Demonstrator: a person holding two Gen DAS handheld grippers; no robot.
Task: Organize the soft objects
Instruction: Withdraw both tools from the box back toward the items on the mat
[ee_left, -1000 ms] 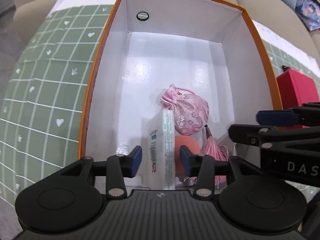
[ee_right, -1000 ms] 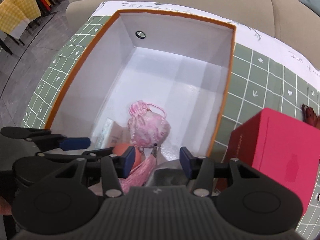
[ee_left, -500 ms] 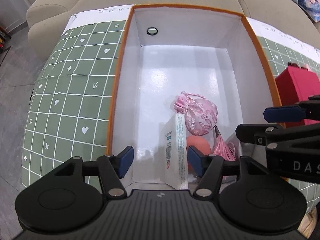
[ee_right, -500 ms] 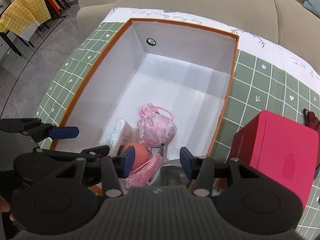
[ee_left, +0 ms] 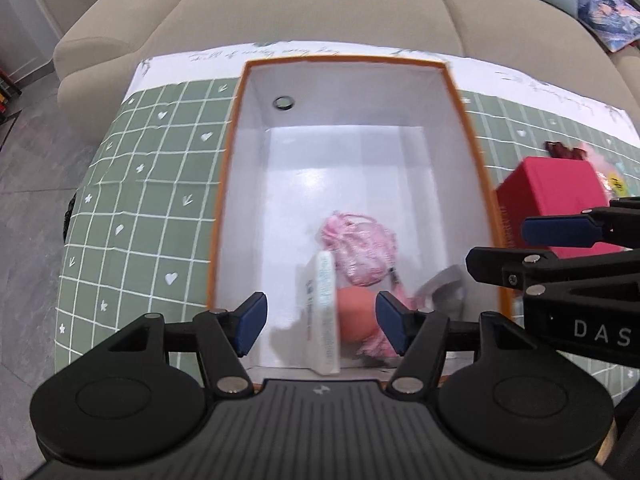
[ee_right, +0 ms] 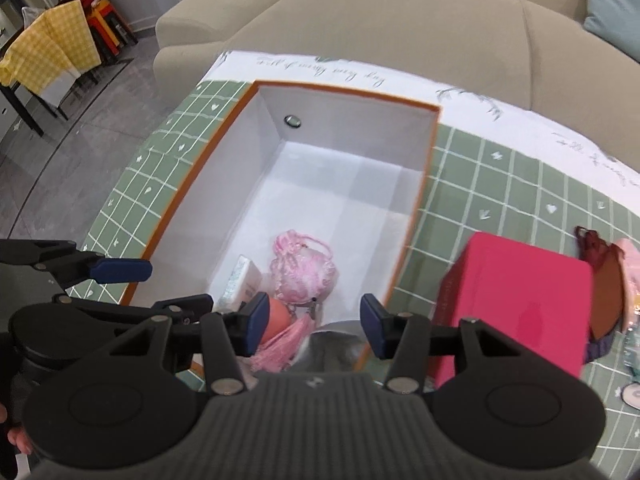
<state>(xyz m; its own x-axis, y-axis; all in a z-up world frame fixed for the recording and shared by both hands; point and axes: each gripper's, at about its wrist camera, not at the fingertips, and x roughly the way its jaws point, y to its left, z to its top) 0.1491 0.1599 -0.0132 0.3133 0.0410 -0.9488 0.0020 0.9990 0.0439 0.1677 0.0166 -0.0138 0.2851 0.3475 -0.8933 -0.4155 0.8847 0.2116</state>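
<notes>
An orange-rimmed white box [ee_left: 230, 184] holds a pink drawstring pouch [ee_left: 360, 248], a white packet [ee_left: 324, 312] standing on edge, an orange ball [ee_left: 356, 312], a pink tassel [ee_right: 280, 344] and a crumpled grey item [ee_left: 444, 288], all at its near end. My left gripper [ee_left: 320, 320] hovers above that end, open; the packet shows between its fingers but lies well below, untouched. To its right, over the box's near right corner, my right gripper [ee_right: 315, 320] is also open and holds nothing. The pouch [ee_right: 304, 268] and ball [ee_right: 278, 318] lie below it.
A red box [ee_right: 516, 300] stands on the green checked tablecloth [ee_left: 132, 208] right of the orange box, with brown and pink items [ee_right: 608, 296] behind it. A beige sofa [ee_left: 320, 8] runs along the table's far side. The floor drops away at left.
Both grippers have risen above the box, so more of the table and sofa shows. The left jaws have spread wider. The things in the box have stayed put.
</notes>
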